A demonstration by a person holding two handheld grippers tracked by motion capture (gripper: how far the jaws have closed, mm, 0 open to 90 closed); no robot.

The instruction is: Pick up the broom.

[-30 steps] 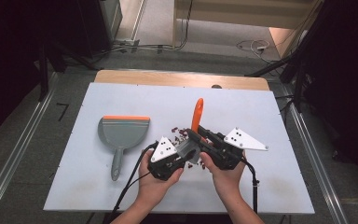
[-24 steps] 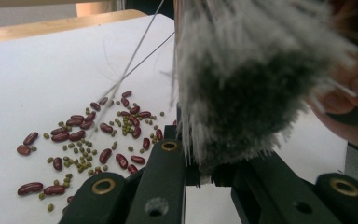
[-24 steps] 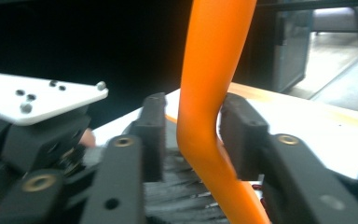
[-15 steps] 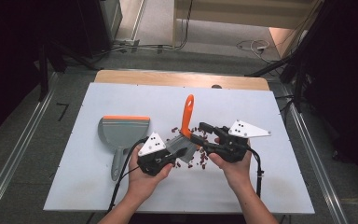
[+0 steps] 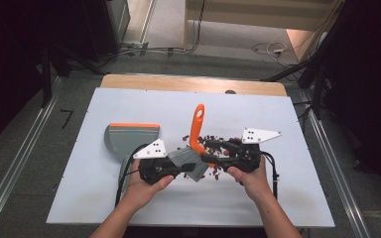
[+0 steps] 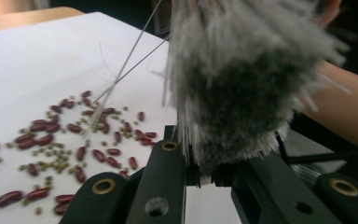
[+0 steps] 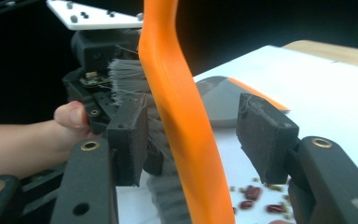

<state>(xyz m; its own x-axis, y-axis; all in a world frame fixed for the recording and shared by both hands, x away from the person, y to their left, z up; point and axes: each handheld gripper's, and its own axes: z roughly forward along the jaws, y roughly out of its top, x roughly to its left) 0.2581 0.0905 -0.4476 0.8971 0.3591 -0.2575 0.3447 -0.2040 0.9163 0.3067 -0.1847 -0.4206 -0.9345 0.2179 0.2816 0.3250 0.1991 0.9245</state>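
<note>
— Where's the brush [image 5: 194,144]?

— Mid-table, between the two hands, its orange handle [image 7: 182,121] pointing to the far side and the grey bristles [image 6: 242,79] lying nearer.

— Who's got it?

— The left gripper [image 5: 176,168] is clamped on the bristle tips. The right gripper [image 7: 191,140] has just been opening; its jaws stand spread with the handle between them, the right pad off it.

— And the mess?

— Red beans [image 6: 51,126] and small green ones are scattered beside the brush. The dustpan [image 5: 129,139] lies to the left.

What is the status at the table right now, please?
Left gripper shut on the brush bristles. Right gripper jaws open around its orange handle. Beans scattered, dustpan waiting left. Nothing blocking.
</note>
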